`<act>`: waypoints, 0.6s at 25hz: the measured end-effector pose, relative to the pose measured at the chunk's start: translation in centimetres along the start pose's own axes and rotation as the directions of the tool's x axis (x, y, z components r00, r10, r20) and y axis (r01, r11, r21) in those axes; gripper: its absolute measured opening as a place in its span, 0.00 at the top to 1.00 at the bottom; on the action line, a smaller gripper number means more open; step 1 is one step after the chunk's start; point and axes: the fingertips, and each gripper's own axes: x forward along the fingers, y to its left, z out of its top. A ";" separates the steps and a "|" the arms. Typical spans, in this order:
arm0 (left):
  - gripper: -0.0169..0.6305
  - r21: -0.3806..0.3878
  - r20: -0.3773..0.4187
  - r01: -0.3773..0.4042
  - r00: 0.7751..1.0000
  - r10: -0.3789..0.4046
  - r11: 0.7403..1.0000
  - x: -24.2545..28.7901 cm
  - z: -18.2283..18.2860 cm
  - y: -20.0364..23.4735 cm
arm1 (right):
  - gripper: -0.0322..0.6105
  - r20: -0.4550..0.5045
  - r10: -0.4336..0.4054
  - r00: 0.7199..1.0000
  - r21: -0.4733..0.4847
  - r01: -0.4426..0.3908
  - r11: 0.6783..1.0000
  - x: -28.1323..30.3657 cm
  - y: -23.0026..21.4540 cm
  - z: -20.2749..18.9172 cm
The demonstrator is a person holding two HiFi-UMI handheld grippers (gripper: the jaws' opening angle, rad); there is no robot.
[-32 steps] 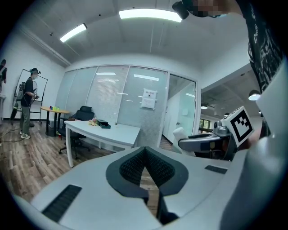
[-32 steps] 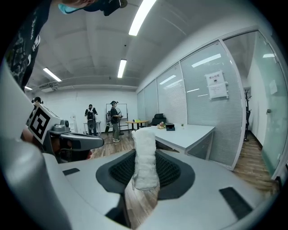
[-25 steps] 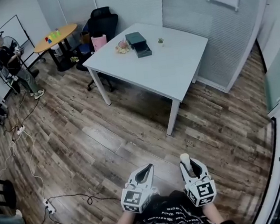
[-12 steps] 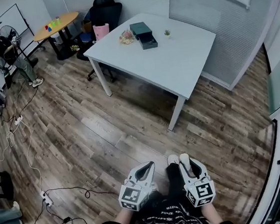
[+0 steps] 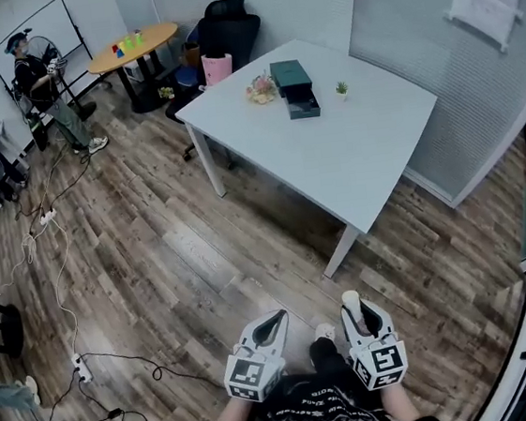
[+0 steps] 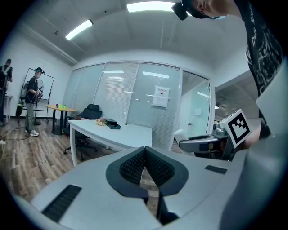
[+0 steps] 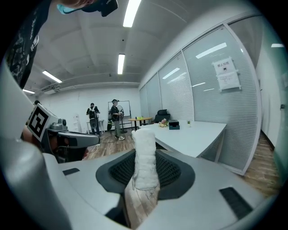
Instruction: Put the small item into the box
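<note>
Wood-floored office: we stand well apart from table (image 5: 370, 159), box (image 5: 291, 74) at its far end | right gripper (image 5: 355, 311) clamped on item (image 7: 145, 152), held ready for the carry | left gripper (image 5: 273, 322) pinched together, empty, likely unneeded

Head camera looks steeply down from above; cameras on left claw (image 5: 275, 317) and right claw (image 5: 357, 309) look level toward the same distant desk (image 5: 360, 147).

Box (image 5: 294, 88) drawer contents too small to tell; colored items (image 5: 127, 46) on round table (image 5: 160, 33) too tiny to identify; forearms (image 5: 232, 416) cut off by bottom edge.
</note>
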 end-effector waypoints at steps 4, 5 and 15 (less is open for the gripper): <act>0.95 0.005 0.001 -0.032 0.999 0.032 0.999 4.9 1.5 0.0 | 0.74 0.028 0.027 0.999 -0.019 -0.026 0.999 3.0 -4.7 2.7; 0.95 0.004 0.004 -0.033 0.999 0.033 0.999 6.2 1.9 -0.2 | 0.74 0.032 0.032 0.999 -0.022 -0.031 0.999 3.6 -5.9 3.2; 0.95 -0.053 0.022 -0.069 0.997 0.070 0.996 16.9 4.5 -1.4 | 0.74 0.033 0.098 0.995 -0.015 -0.098 0.995 7.9 -15.5 5.1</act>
